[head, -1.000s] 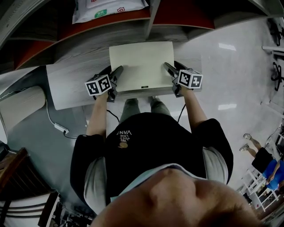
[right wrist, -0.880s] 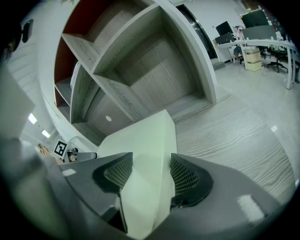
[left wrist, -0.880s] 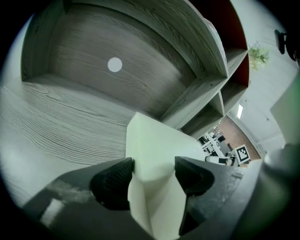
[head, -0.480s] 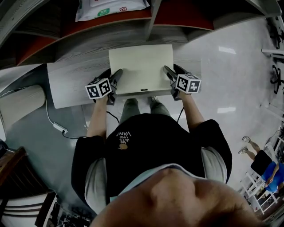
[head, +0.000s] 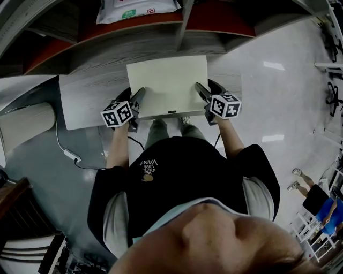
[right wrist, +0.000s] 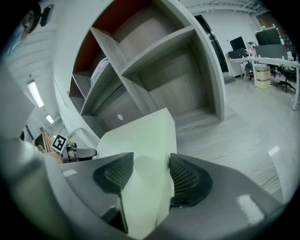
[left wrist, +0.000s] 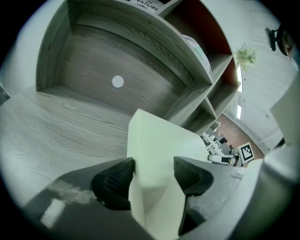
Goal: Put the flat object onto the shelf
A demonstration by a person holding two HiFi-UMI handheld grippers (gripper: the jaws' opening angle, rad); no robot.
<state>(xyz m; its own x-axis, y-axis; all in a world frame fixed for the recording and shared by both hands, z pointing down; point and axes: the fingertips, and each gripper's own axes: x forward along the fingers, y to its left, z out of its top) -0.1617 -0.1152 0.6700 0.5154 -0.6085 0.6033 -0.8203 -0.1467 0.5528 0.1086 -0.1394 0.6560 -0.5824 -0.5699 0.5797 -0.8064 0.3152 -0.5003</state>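
Observation:
The flat object is a pale cream box (head: 169, 83), held level over the grey wooden table (head: 88, 99) in front of the shelf (head: 134, 45). My left gripper (head: 140, 93) is shut on the box's left edge and my right gripper (head: 199, 88) on its right edge. Both pairs of jaws have just been closing on the box. In the left gripper view the ribbed pads (left wrist: 115, 180) press the box (left wrist: 159, 140) from both sides. The right gripper view shows the same grip (right wrist: 146, 173) on the box (right wrist: 140, 136), which faces the open shelf bays (right wrist: 159, 65).
A white bag (head: 136, 8) lies in the upper shelf bay on a red board. An empty grey compartment (left wrist: 108, 61) stands straight ahead of the left gripper. A white cable (head: 67, 150) runs over the floor at the left. People stand far off at the right (head: 316, 195).
Both grippers have lifted the box slightly off the table; it shows a little larger and its left corner sits further left. The grip on both edges is unchanged.

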